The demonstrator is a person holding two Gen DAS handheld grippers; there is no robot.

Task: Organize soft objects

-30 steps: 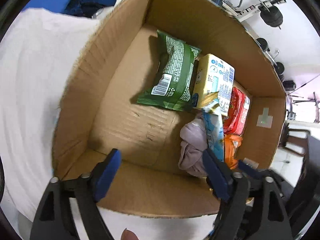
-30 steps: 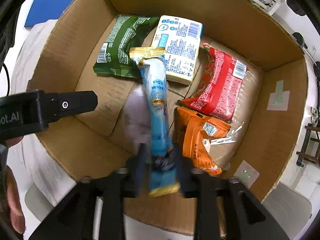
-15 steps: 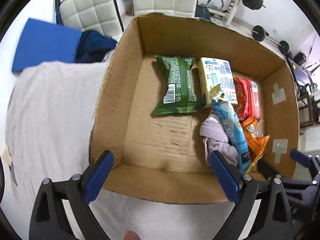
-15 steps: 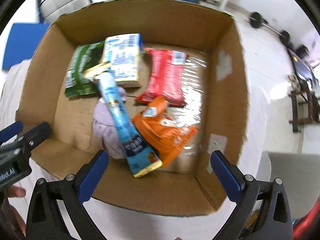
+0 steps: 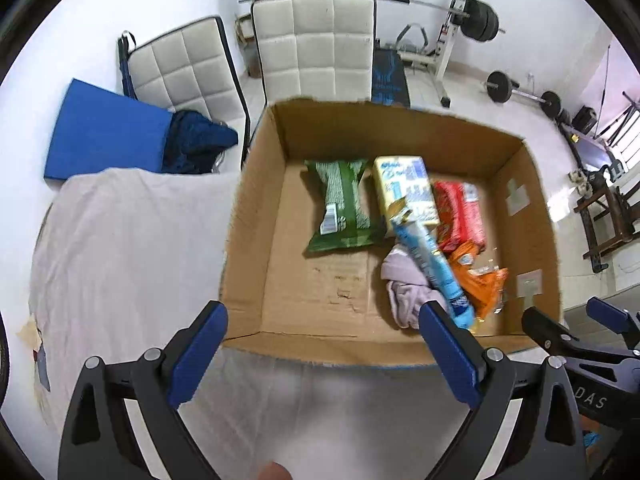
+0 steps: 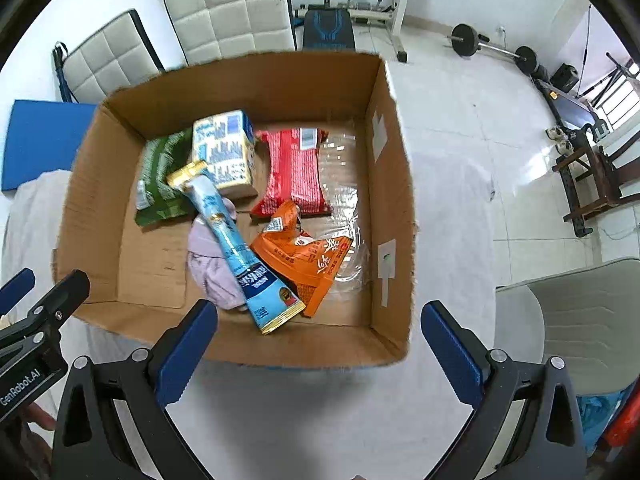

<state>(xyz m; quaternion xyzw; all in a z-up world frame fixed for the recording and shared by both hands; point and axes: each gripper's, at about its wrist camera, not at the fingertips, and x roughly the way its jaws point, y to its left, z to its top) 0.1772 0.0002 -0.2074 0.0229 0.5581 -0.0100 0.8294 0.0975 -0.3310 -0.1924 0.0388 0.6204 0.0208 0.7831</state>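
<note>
Hovering over the bench [image 6: 304, 412], your left gripper [image 5: 324, 354] and right gripper [image 6: 316, 346] hold wide, empty jaws, the blue packet [image 6: 236, 248] lying at 12 o'clock in the cardboard box [image 6: 392, 184].

Both views bright, even daylight. Window [image 6: 616, 92] at far right blows out; glare on floor tiles [image 6: 536, 168] and on clear plastic [image 6: 344, 184] in the box [image 6: 240, 80]. Soft shadows under packets and under box front edge. Strong fisheye bend, black vignette at corners. Slight motion blur on box rim and packet print; near gripper fingers [image 5: 198, 354] sharp.
</note>
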